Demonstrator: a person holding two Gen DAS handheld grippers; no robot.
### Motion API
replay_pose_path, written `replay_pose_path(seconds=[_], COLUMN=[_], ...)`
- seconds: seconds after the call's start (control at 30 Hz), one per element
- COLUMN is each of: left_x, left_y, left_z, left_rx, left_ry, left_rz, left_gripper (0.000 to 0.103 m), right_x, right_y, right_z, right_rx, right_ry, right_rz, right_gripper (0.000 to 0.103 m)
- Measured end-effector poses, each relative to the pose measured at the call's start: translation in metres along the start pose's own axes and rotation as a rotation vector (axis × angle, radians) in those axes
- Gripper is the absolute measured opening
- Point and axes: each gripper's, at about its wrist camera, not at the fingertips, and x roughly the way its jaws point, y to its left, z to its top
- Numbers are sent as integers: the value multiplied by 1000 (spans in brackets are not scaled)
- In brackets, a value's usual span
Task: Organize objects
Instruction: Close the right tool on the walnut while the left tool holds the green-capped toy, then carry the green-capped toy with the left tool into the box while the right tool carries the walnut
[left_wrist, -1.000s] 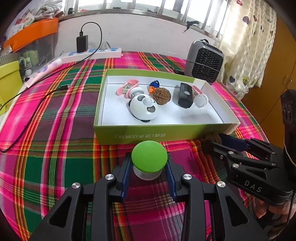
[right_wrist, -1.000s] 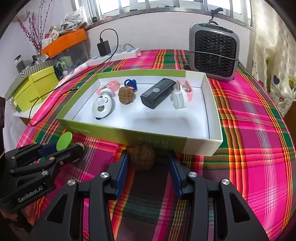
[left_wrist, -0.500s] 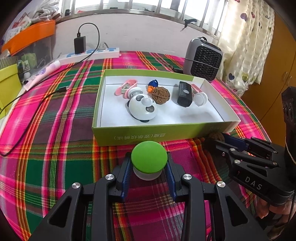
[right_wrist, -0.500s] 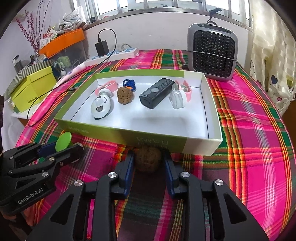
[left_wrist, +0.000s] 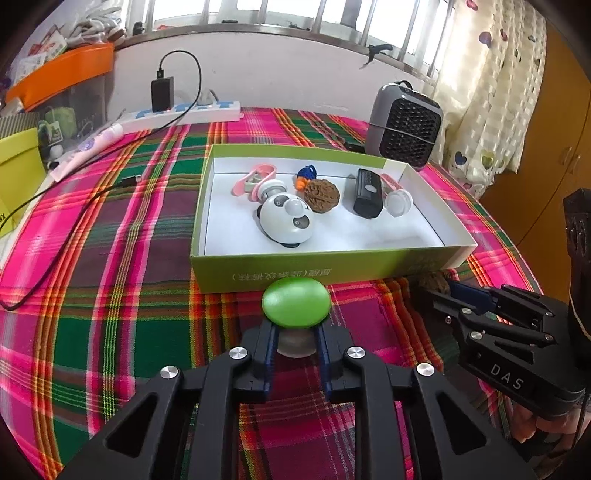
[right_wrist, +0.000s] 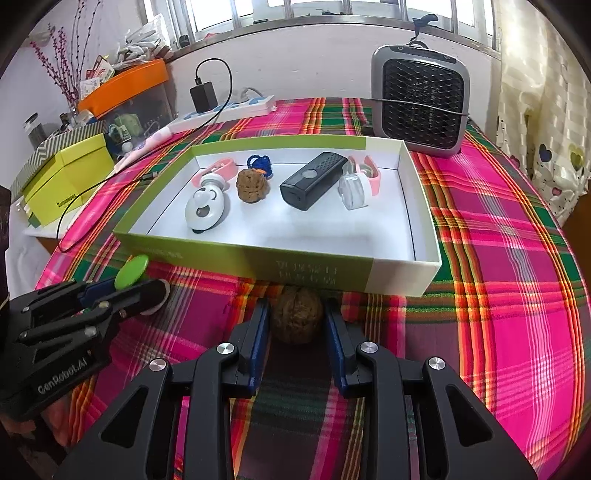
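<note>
Both grippers clamped since a second ago, hands parked.
Left gripper (left_wrist: 295, 347) went from loose to clenched on green-capped toy's (left_wrist: 295, 302) white base; right gripper (right_wrist: 297, 321) narrowed from wide, now pinching walnut (right_wrist: 297, 319). Both sit on plaid cloth (left_wrist: 110, 258) just before green box (left_wrist: 332, 267).

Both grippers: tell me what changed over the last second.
The left gripper closed on the white base of the green-capped toy and now grips it. The right gripper closed on the walnut in front of the box. Neither hand visibly travelled; both objects remain on the plaid cloth, and the box contents are unchanged.
</note>
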Motion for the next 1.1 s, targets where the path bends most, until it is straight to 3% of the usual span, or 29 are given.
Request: replay_pose_path(seconds=[1.1], left_x=[-3], left_y=[-3], left_z=[3], left_rx=[-1], left_ry=[-16], left_rz=[-27], left_gripper=[15], right_x=[-3], right_y=[0], right_z=[-2], right_rx=[-5], right_ry=[-5], right_rz=[20], right_gripper=[30])
